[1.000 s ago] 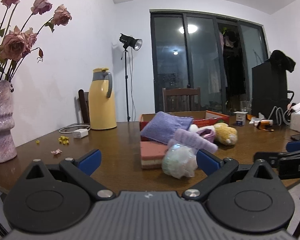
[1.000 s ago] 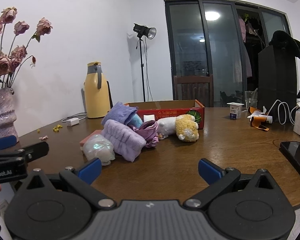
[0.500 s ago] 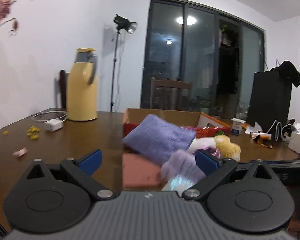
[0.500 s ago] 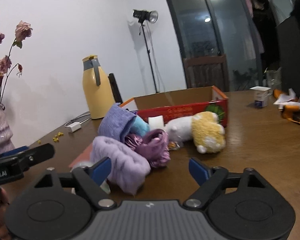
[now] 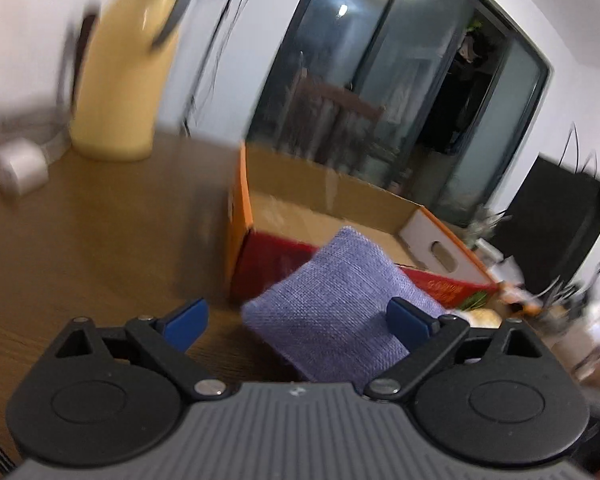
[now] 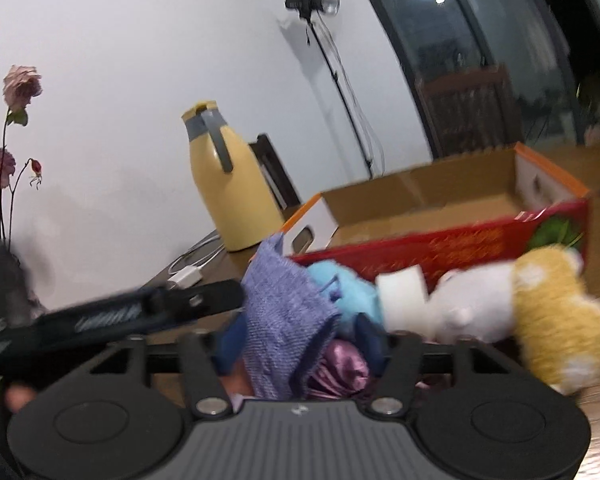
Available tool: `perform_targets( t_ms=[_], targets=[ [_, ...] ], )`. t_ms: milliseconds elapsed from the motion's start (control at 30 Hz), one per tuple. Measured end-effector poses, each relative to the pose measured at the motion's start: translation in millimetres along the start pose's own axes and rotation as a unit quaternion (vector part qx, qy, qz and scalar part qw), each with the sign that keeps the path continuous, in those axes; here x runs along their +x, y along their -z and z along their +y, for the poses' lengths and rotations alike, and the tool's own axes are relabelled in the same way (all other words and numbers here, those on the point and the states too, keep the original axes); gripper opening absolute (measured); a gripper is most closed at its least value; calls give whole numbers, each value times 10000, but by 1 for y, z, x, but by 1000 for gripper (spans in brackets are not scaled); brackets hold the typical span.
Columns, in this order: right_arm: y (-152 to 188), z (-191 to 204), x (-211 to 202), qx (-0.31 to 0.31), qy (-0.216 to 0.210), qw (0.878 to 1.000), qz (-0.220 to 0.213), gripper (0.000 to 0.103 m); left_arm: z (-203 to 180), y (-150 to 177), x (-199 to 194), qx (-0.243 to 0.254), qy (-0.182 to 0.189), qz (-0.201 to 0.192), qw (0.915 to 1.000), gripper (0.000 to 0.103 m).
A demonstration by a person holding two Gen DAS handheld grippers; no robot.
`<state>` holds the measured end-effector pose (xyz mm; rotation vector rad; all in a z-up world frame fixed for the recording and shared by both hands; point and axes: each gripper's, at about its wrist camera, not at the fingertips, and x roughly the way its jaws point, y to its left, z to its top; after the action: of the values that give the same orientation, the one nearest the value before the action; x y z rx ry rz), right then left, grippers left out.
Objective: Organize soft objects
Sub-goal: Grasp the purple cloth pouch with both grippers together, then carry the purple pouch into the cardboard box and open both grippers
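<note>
A purple woven cloth (image 5: 340, 304) leans against the red cardboard box (image 5: 332, 188). It lies between the wide jaws of my left gripper (image 5: 296, 316), which are closing; the left pad stands clear of it. In the right wrist view my right gripper (image 6: 300, 344) is closing on a shiny purple satin bundle (image 6: 340, 372), and the cloth's (image 6: 284, 312) lower edge is caught there too. Fabric fills the gap between both pads. A light blue soft piece (image 6: 340, 284), a white tape roll (image 6: 400, 292) and a white and yellow plush toy (image 6: 540, 312) lie just beyond.
The open box (image 6: 440, 244) stands behind the pile, its floor bare. A yellow thermos (image 6: 236, 184) and a white charger (image 6: 184, 276) sit at the back left, with dried roses (image 6: 20, 88) far left. A black finger (image 6: 204, 300) of the left gripper reaches in from the left.
Both grippers have moved in close to the pile and tilted. The right jaws have narrowed from wide apart onto fabric. The left jaws now have the purple cloth between them.
</note>
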<state>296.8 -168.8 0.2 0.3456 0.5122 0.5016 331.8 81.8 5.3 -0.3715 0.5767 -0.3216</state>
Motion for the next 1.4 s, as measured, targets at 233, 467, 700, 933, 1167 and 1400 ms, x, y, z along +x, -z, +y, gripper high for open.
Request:
perform_targets(
  t_ms=[233, 467, 700, 933, 1167, 1400],
  targets=[
    [-11, 6, 3, -112, -175, 9997, -113, 6, 24, -14, 1, -777, 1147, 169, 9902, 36],
    [-33, 29, -75, -722, -394, 9940, -717, 6, -48, -7, -98, 53, 1182, -880, 9891, 35],
    [6, 3, -156, -727, -478, 9960, 204, 6, -109, 99, -147, 275, 1106, -673, 9912, 35],
    [77, -21, -162, -1050, 247, 9843, 1397, 7, -124, 183, -142, 628, 770, 171, 9949, 48],
    [86, -3, -149, -1920, 699, 9721, 1153, 17, -125, 166, -140, 799, 364, -180, 9960, 72],
    [81, -4, -152, -1815, 841, 9765, 801, 28, -119, 162, -111, 571, 490, 199, 9970, 21]
  ],
)
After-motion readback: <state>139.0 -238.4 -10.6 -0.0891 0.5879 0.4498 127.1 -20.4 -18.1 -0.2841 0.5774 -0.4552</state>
